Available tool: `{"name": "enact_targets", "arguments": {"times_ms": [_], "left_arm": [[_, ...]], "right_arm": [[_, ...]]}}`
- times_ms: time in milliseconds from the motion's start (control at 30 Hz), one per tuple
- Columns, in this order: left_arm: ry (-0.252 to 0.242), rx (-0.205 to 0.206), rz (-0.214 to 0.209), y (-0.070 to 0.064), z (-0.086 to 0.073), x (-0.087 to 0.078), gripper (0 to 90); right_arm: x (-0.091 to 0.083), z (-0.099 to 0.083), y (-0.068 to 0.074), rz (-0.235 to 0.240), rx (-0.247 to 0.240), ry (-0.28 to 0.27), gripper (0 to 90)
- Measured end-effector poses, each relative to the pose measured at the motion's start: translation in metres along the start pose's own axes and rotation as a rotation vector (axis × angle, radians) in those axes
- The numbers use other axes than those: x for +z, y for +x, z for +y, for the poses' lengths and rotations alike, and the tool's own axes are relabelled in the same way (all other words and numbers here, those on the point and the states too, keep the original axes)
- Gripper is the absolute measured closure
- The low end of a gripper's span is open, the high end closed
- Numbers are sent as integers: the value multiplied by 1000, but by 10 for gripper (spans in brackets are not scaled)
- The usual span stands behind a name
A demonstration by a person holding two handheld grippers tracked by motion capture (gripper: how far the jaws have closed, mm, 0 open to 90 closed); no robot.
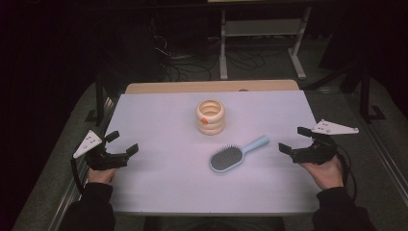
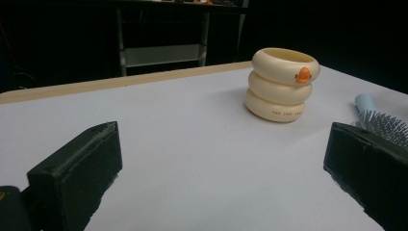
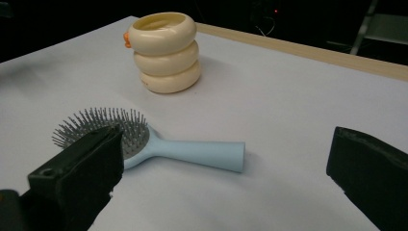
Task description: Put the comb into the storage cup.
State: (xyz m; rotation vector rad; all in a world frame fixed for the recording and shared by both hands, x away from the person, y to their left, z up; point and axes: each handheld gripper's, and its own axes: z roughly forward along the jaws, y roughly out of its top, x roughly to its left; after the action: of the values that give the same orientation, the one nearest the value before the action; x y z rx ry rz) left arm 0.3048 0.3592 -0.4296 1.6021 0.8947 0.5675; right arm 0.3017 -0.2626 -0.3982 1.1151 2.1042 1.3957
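Two grippers with the jaws apart, one at each side of the worktop (image 1: 159,120), and a hairbrush between them.

The left gripper (image 1: 122,144) is near the left edge and holds nothing; the right gripper (image 1: 294,140) is near the right edge, also with nothing in it. The blue hairbrush (image 1: 235,155) lies flat, bristles up, the handle toward the right gripper but apart from it. Just behind the brush stands a cream holder (image 1: 210,117) made like three stacked rings, upright, with a small orange mark on the top ring.
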Motion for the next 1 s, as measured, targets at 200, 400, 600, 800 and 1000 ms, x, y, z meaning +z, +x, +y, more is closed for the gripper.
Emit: {"name": "enact_targets", "arguments": {"times_ms": [200,400,600,800,1000], "left_arm": [[-1,4,-5,-1,0,0,0],[3,8,-9,-2,0,0,0],[3,9,-10,-2,0,1,0],[7,11,-10,-2,0,1,0],[7,12,-12,-2,-1,1,0]], "right_arm": [[4,9,2,20,-27,35,0],[6,15,-1,28,-36,59,0],[10,20,-3,35,-41,82,0],[18,22,-7,41,-50,118,0],[22,23,-9,46,-47,125,0]]}}
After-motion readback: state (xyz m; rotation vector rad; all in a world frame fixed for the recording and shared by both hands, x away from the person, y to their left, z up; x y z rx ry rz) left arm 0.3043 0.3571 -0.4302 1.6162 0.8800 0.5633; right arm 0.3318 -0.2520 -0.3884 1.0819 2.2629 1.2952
